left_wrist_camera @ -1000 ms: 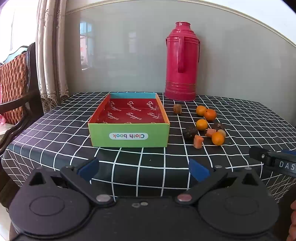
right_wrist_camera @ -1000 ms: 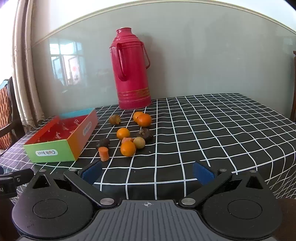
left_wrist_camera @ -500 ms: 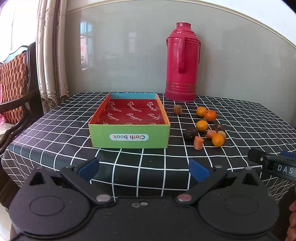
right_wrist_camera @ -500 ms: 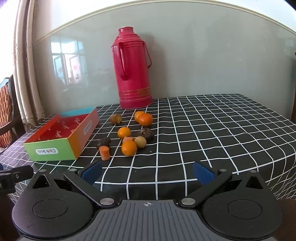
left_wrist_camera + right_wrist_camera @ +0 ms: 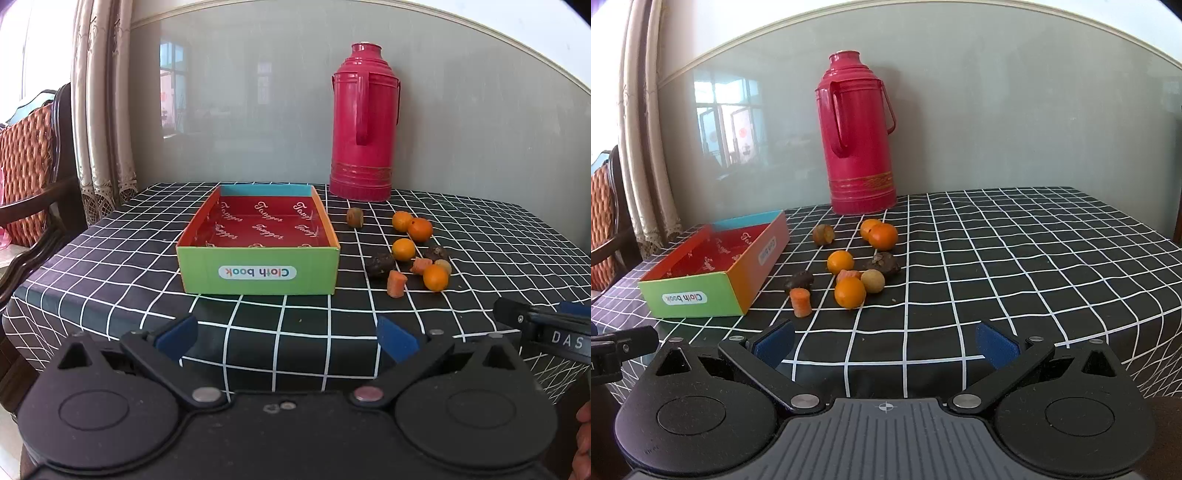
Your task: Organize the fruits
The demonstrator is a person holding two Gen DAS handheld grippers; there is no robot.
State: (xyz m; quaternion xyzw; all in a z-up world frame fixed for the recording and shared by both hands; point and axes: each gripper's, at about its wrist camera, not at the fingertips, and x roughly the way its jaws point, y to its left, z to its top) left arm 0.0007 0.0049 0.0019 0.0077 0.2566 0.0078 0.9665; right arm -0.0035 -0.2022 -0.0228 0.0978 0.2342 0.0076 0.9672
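An open cardboard box (image 5: 258, 271) with a green front and red inside stands on the checked tablecloth; it also shows in the right wrist view (image 5: 690, 297). It holds nothing I can see. Right of it lies a cluster of fruit: several small oranges (image 5: 436, 277) (image 5: 849, 292), two dark brown fruits (image 5: 379, 266) (image 5: 882, 262), a carrot piece (image 5: 396, 283) (image 5: 800, 302), a tan round fruit (image 5: 873, 281) and a brown-green fruit (image 5: 355, 216) (image 5: 823, 234). My left gripper (image 5: 286, 338) is open and empty before the table's front edge. My right gripper (image 5: 884, 345) is open and empty, short of the fruit.
A tall pink-red thermos (image 5: 364, 125) (image 5: 858, 133) stands at the back of the table against the grey wall. A wooden chair (image 5: 33, 177) with an orange cushion and curtains are at the left. The right gripper's finger (image 5: 543, 325) shows at the left view's right edge.
Both grippers have drawn slightly closer to the table and risen a little; the fruit and box sit lower in view. Nothing was grasped or moved.
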